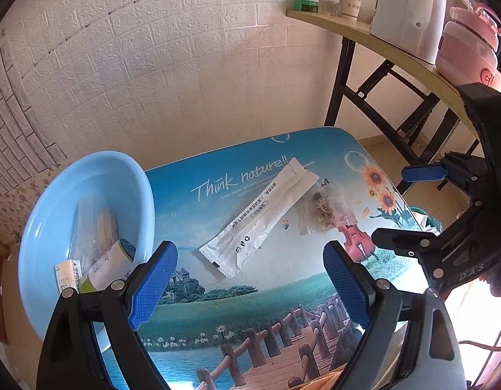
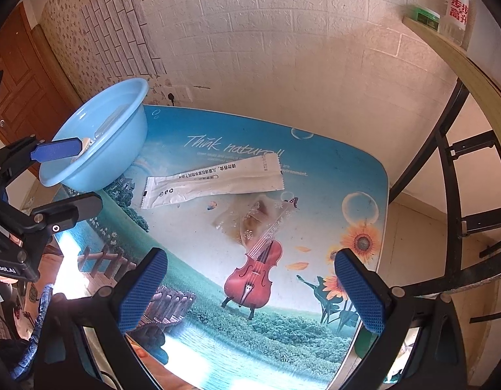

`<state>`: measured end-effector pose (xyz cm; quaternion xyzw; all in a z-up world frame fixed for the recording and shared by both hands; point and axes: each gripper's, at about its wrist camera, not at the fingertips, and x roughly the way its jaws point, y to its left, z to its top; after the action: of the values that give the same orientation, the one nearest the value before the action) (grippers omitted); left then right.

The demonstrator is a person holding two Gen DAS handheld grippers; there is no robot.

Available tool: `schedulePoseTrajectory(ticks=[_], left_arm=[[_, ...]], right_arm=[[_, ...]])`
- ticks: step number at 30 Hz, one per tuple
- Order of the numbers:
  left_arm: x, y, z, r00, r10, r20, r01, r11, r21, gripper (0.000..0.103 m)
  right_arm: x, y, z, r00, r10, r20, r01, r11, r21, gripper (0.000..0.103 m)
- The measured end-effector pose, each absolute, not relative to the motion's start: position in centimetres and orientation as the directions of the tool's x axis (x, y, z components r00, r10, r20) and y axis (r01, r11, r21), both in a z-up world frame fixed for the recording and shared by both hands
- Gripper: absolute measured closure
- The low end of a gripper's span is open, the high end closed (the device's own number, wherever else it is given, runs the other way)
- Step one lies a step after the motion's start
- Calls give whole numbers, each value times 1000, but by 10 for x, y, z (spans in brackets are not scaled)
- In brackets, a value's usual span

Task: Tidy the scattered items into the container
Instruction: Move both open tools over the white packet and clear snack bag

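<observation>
tabletop blue basin (image 1: 88,175) holds small packets (image 1: 101,260).

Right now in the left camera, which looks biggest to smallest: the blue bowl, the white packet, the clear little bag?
1. blue bowl
2. white packet
3. clear bag
The bowl sits nearer the camera, which makes it look bigger.

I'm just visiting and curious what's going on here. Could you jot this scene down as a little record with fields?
surface: small table printed with a landscape picture
container: light blue basin at the table's left edge
already in basin: a few packets
still on table: long white sachet; clear plastic bag beside it
left tool: open, empty, above the table
right tool: open, empty, above the table
</observation>
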<state>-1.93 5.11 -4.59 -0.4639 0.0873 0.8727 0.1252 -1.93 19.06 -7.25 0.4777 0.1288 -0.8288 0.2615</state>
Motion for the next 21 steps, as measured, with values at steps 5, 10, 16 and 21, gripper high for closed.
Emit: schedulePoseTrajectory(ticks=[5, 10, 16, 21], left_arm=[[-26, 55, -54, -524, 134, -841, -318, -947, 47, 12], [-36, 54, -64, -511, 118, -851, -313, -948, 57, 12], [-46, 60, -84, -492, 88, -866, -330, -939, 92, 12], [-54, 68, -98, -482, 80, -873, -357, -927, 112, 12]], right_arm=[[-28, 187, -76, -400, -293, -869, 567, -824, 17, 0], [-39, 184, -78, -391, -297, -871, 564, -825, 28, 0], [-50, 178, -93, -350, -293, -890, 553, -831, 57, 16], [-56, 173, -106, -330, -276, -903, 552, -832, 52, 17]])
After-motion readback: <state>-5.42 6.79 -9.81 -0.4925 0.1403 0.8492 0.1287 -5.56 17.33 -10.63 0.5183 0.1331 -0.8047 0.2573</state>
